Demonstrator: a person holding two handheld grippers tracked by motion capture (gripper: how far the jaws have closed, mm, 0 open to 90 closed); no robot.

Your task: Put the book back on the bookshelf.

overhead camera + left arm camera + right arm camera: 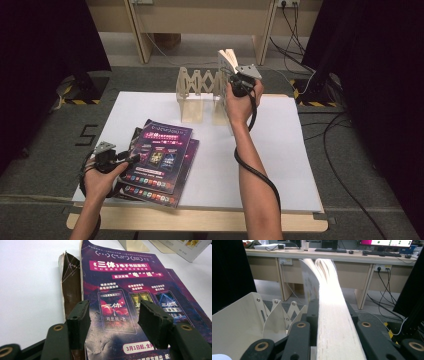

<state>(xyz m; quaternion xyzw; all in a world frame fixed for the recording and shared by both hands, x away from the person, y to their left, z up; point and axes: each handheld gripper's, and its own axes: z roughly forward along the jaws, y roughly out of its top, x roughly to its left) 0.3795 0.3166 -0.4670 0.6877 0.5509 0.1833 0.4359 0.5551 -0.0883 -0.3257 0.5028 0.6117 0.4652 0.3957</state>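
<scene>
Both forearms bare, no sleeves in the high view. Left tool (131, 158) and right tool (235, 76): black bodies, each topped with a grey three-cornered plate, thick black cable trailing down along the arm. Up close, the left tool (113, 315) has blocky matte-black jaws with ridged pad faces and brass-ringed pivot holes on dark green-black links; the right tool (329, 315) has the same black links and brass-ringed holes.

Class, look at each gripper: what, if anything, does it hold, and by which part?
The right gripper clamps a book across its page edge, above the rack. The left gripper holds nothing; its open jaws hover over the top magazine.
</scene>
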